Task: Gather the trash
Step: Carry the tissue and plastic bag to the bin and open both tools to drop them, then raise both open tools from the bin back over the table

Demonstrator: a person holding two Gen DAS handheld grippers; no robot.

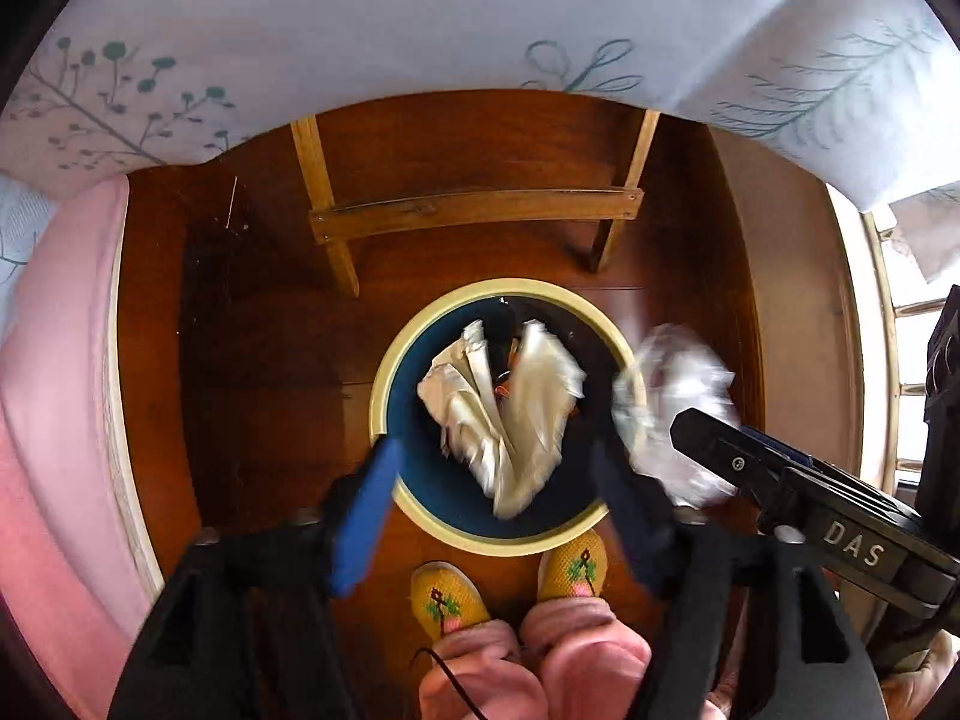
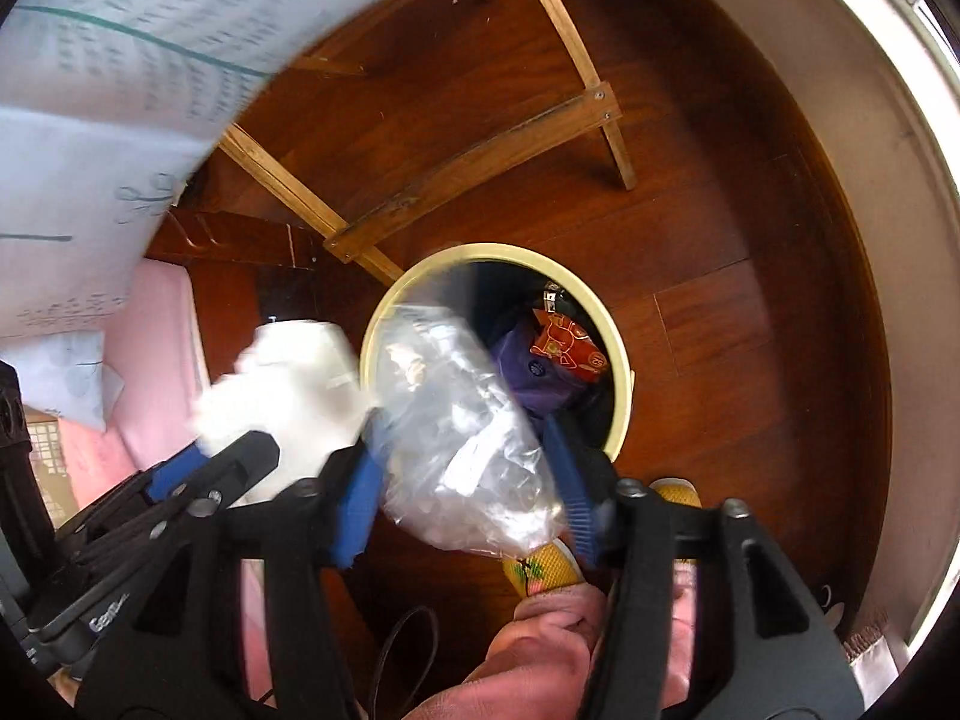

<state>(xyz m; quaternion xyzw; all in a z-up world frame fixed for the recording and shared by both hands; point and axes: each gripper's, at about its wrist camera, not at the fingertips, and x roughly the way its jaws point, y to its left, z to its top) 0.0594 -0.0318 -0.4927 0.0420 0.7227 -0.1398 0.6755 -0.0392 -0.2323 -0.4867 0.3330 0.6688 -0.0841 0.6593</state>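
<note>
Left wrist view: your left gripper (image 1: pixel 492 474) stands released, white wrapper (image 1: pixel 504 408) dropping ahead into bin (image 1: pixel 384 372); right gripper (image 2: pixel 465 498) loosely brackets clear bag (image 2: pixel 462 420).

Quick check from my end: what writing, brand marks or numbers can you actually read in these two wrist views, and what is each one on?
"DAS": raised letters on the black body of the right hand-held gripper, seen from the left wrist.
"Gen...": partial raised lettering on the left hand-held gripper body, the rest too blurred to read.
"52", seemingly mirrored: white circle on the orange wrapper inside the bin.
Tablecloth: teal marks, no readable text.
</note>
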